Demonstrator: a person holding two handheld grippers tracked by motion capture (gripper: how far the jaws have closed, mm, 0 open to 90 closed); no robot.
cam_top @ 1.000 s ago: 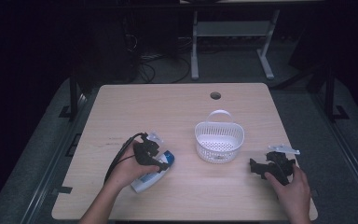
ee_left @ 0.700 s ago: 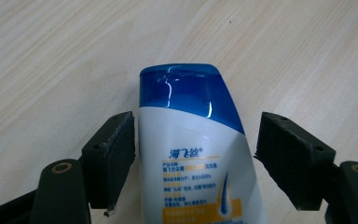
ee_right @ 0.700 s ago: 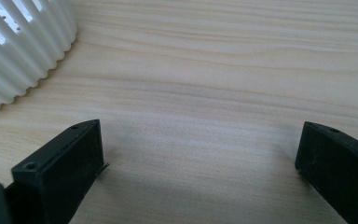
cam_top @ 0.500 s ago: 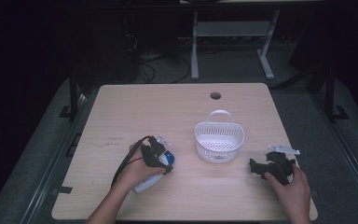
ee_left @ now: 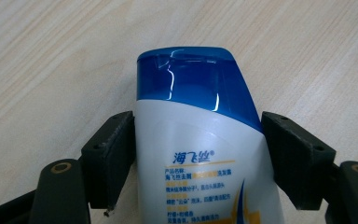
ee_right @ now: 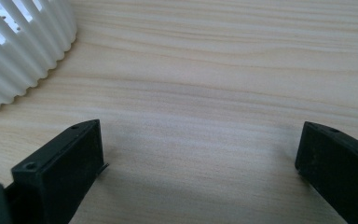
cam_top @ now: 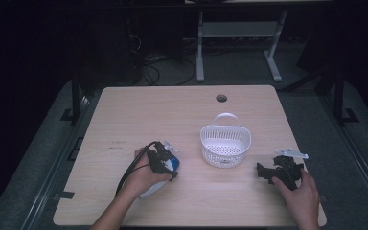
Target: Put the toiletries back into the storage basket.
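Shampoo bottle [ee_left: 200, 154], count one: white body, blue cap, lying on the surface [cam_top: 172, 115] toward the near-left. One white slatted basket [cam_top: 225, 146] stands right of centre, apart from the bottle. Two hand-held grippers. Left hand-held gripper [cam_top: 165, 163] straddles the bottle; in the left gripper view its left pad [ee_left: 112, 156] touches the bottle's side, while at the right pad contact cannot be told. That view also shows the label print, unreadable from above. Right hand-held gripper [ee_right: 200, 172] open, nothing between the pads, basket wall at upper left. High view: far half of the surface bare; right hand near the right edge.
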